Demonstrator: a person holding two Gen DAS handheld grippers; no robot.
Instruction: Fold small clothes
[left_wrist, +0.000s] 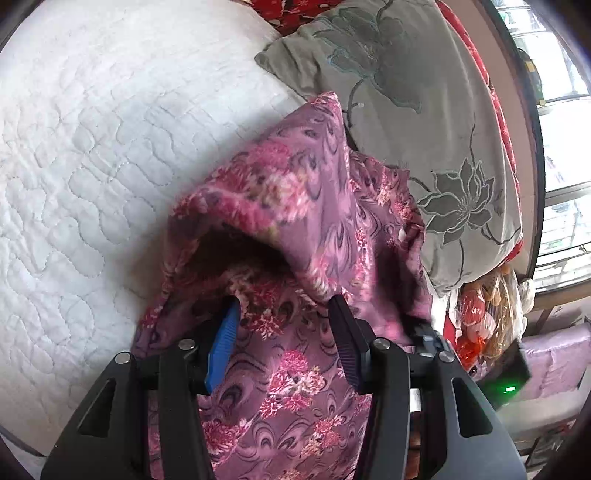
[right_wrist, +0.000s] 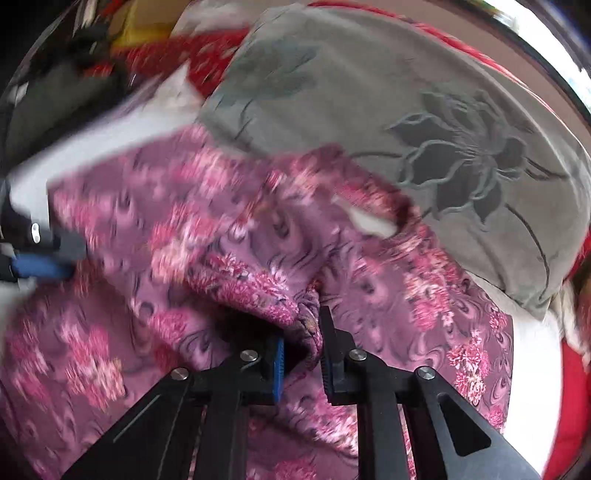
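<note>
A purple garment with pink flowers (left_wrist: 295, 229) lies bunched on the white quilted bed (left_wrist: 92, 147). My left gripper (left_wrist: 284, 306) is open, its fingers wide apart, with the cloth lying between and over them. In the right wrist view the same garment (right_wrist: 184, 221) fills the middle, blurred by motion. My right gripper (right_wrist: 301, 325) is shut on a gathered fold of the garment, the cloth pinched between its jaws. The left gripper shows at the left edge of the right wrist view (right_wrist: 44, 254). The right gripper's body shows in the left wrist view (left_wrist: 428, 336) past the cloth.
A grey pillow with a dark flower pattern (left_wrist: 406, 92) lies just beyond the garment, also in the right wrist view (right_wrist: 406, 110). Red patterned bedding (left_wrist: 506, 122) runs behind it. Bags and clutter (left_wrist: 487, 314) stand beside the bed at the right, below a window.
</note>
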